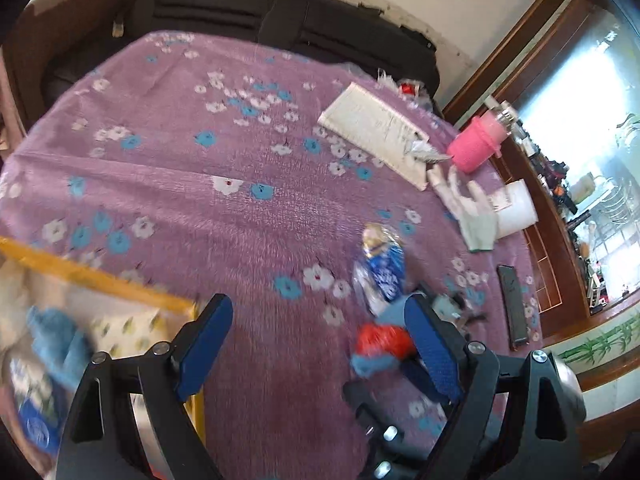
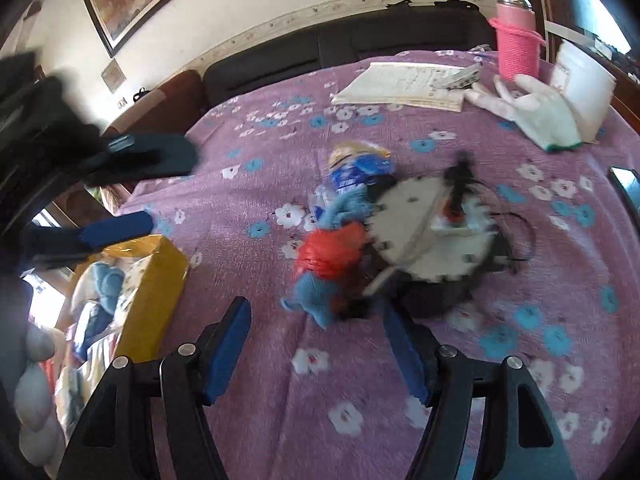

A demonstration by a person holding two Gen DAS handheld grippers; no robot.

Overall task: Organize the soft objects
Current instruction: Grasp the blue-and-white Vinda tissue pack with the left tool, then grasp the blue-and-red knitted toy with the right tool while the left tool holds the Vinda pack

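Note:
A blue knit soft toy wrapped in red (image 2: 332, 256) lies on the purple flowered cloth (image 2: 248, 360), against a round white dial-like object (image 2: 432, 232). My right gripper (image 2: 315, 310) is open, its tips just short of the toy with nothing pressed between the pads. The same toy (image 1: 380, 344) shows beside the right finger of my left gripper (image 1: 318, 300), which stands wide open over bare cloth. The left gripper (image 2: 140, 192) also appears blurred above a yellow box (image 2: 160, 276) that holds a blue soft item (image 2: 106, 284) and other fabric.
A blue snack packet (image 1: 380, 268) lies past the toy. A white glove (image 1: 472, 208), pink-sleeved bottle (image 1: 476, 144), notebook (image 1: 372, 128) and white container (image 1: 516, 208) sit at the far right. A black flat device (image 1: 512, 304) lies near the cloth's right edge. A dark sofa (image 1: 240, 8) is behind.

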